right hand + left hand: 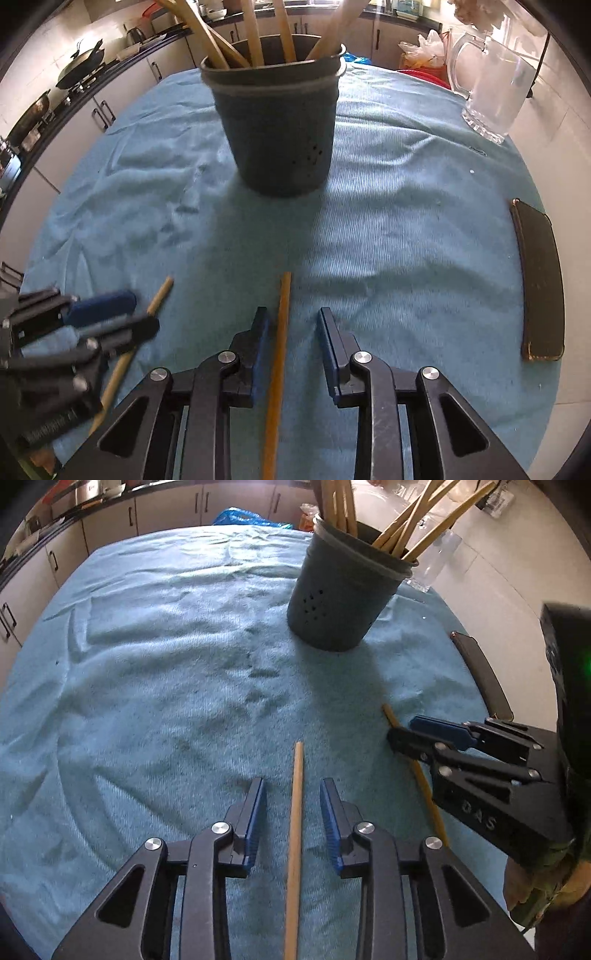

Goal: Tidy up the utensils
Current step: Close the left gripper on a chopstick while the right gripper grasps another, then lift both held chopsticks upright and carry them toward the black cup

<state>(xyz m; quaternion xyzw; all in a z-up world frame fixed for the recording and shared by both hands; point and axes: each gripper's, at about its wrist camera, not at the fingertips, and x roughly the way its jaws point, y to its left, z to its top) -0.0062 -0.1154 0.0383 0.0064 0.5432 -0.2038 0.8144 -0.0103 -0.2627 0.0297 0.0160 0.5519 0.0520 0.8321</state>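
A dark perforated utensil holder [341,590] [277,129] stands on the blue cloth and holds several wooden utensils. Two wooden sticks lie flat on the cloth. In the left wrist view, one stick [295,830] lies between the open fingers of my left gripper [293,812], untouched. In the right wrist view, the other stick [277,362] lies between the open fingers of my right gripper [291,339], close to the left pad. The right gripper also shows in the left wrist view [410,733], over its stick [424,786]. The left gripper shows blurred in the right wrist view [122,314].
A blue cloth [147,664] covers the table. A glass jug [495,85] stands at the back right. A dark flat case [541,284] lies near the right edge. Kitchen cabinets [110,520] and a counter run behind the table.
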